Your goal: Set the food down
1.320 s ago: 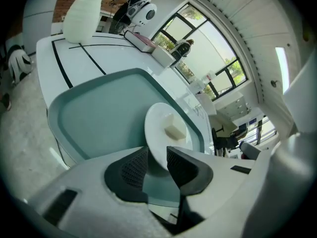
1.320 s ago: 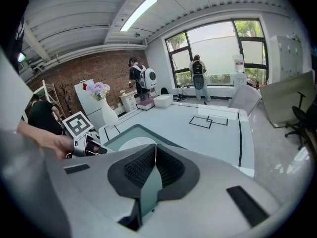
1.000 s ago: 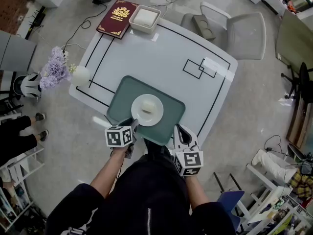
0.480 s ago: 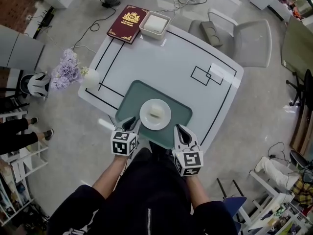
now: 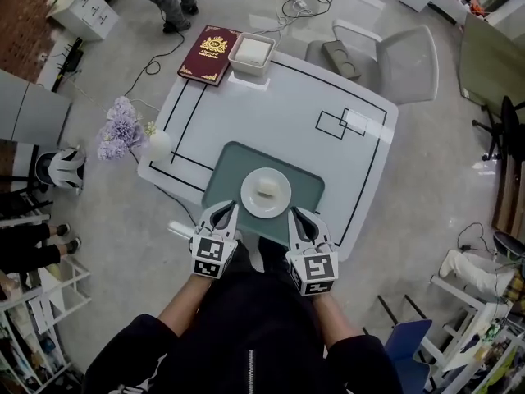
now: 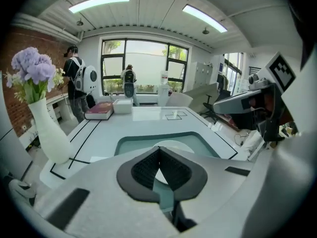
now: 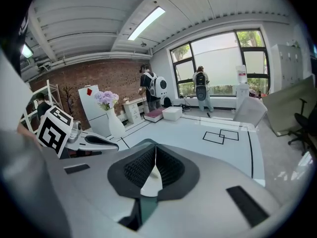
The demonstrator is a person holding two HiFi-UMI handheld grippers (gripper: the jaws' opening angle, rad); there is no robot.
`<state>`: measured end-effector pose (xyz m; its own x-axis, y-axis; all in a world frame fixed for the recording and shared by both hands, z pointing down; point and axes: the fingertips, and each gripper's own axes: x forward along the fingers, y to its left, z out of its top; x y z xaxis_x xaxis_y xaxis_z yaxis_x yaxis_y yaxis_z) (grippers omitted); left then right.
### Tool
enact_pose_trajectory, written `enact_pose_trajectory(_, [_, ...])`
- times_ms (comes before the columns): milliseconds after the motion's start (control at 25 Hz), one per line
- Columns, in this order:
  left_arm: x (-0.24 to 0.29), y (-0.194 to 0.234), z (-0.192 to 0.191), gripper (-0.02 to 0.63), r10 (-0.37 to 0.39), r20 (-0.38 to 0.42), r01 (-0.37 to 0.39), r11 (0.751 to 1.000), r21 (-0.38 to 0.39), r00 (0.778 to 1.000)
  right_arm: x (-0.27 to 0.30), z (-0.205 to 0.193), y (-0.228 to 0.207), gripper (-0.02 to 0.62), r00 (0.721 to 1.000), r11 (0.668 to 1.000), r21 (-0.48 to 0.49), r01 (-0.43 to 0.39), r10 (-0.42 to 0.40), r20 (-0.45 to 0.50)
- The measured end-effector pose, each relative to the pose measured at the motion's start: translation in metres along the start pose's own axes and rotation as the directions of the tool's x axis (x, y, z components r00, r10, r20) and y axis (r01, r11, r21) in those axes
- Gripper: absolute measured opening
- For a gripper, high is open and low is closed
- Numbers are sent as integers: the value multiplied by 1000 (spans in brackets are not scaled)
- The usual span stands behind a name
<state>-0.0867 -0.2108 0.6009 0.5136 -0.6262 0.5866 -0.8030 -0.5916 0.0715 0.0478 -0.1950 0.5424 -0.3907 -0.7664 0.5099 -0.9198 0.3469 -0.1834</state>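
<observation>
While I look down through the head camera, the food [image 5: 265, 190], a small pale piece, lies in the middle of a round white plate [image 5: 281, 203]. The plate sits on a teal tray [image 5: 234, 165]. The tray rests on the white table [image 5: 287, 105] at its near edge, right in front of me.

My left gripper [image 5: 221, 212] points in over the tray's near left corner. My right gripper [image 5: 298, 216] comes in over the tray's near edge on the other side of the plate. Both sets of tips stop just short of the plate's rim.

In its own view, the left gripper's jaws meet at the tips with nothing clamped between them. Through the narrow gap behind the tips I see only the teal of the tray and the white of the plate beyond. The right gripper view reads the same: jaws closed tip to tip and empty, with a sliver of white and teal showing through. I cannot tell whether either gripper touches the tray.

A white vase [image 5: 157, 144] of lilac flowers [image 5: 121, 128] stands at the table's left edge. A dark red book [image 5: 210, 53] and a white box [image 5: 251, 52] sit side by side at the far corner. A grey chair [image 5: 402, 56] stands beyond the table's far right side.
</observation>
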Motion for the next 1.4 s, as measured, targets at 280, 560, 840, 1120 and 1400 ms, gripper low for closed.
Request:
enact_pose_trajectory(280, [-34, -20, 30, 6, -140, 118, 122, 982, 146, 983, -31, 8, 27, 11, 988, 990, 75, 119, -126, 91])
enact_pose_trajectory(560, [-83, -13, 61, 6, -199, 217, 157, 968, 196, 956, -56, 17, 65, 11, 957, 975, 85, 205, -218, 194])
enact_pose_trajectory(840, [-116, -14, 55, 6, -246, 244, 200, 960, 197, 938, -77, 14, 107, 9, 933, 963, 80, 258, -269, 238])
enact_pose_trajectory(1120, [-145, -21, 42, 6, -277, 240, 225, 949, 219, 930, -96, 7, 132, 9, 915, 953, 106, 285, -303, 265])
enact_pose_trajectory(1400, [-166, -25, 33, 6, -301, 256, 244, 941, 234, 919, -108, -5, 149, 9, 908, 948, 113, 298, -318, 274])
